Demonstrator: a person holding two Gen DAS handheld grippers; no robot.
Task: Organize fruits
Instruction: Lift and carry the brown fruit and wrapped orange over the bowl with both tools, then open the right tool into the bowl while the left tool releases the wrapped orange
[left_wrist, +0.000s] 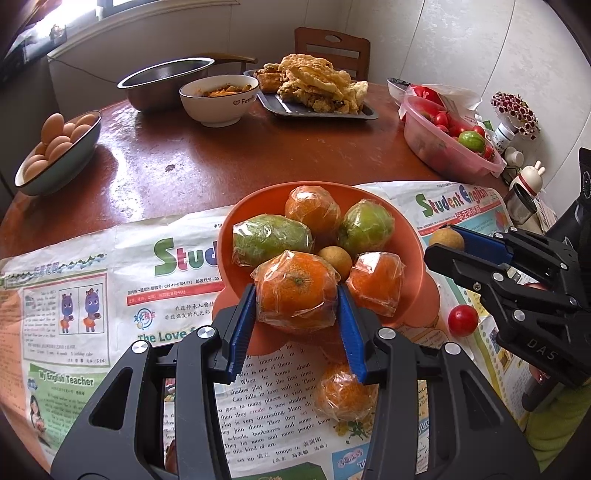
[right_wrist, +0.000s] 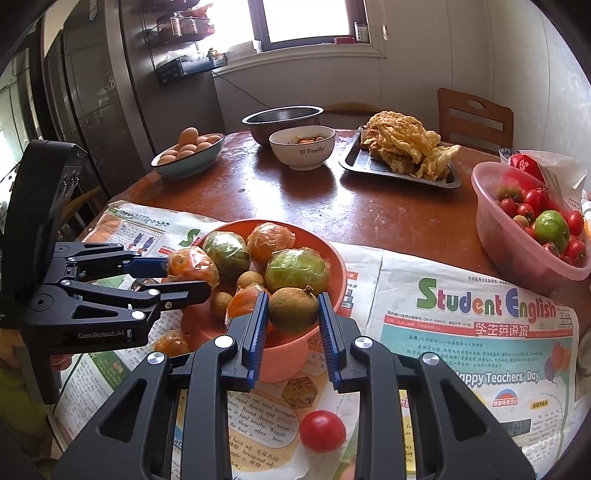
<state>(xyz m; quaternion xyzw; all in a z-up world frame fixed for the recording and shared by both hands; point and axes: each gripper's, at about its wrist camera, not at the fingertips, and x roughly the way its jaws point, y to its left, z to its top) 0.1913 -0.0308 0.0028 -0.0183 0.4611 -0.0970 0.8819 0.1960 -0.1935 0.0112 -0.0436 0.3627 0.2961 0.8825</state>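
Both are loading the orange bowl (left_wrist: 410, 236): the left hand-held gripper (left_wrist: 297, 306) grasps a wrapped orange (left_wrist: 295, 291), the right hand-held gripper (right_wrist: 293, 314) a brown fruit (right_wrist: 293, 309).

Left wrist view close above the orange bowl (left_wrist: 410, 236), angled down across the table (left_wrist: 295, 155); right wrist view likewise, from the opposite side; both share bowl, newspaper (right_wrist: 461, 332)

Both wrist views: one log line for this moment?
left gripper: shut on wrapped orange | right gripper: shut on brown fruit | both over orange bowl | loose: cherry tomato
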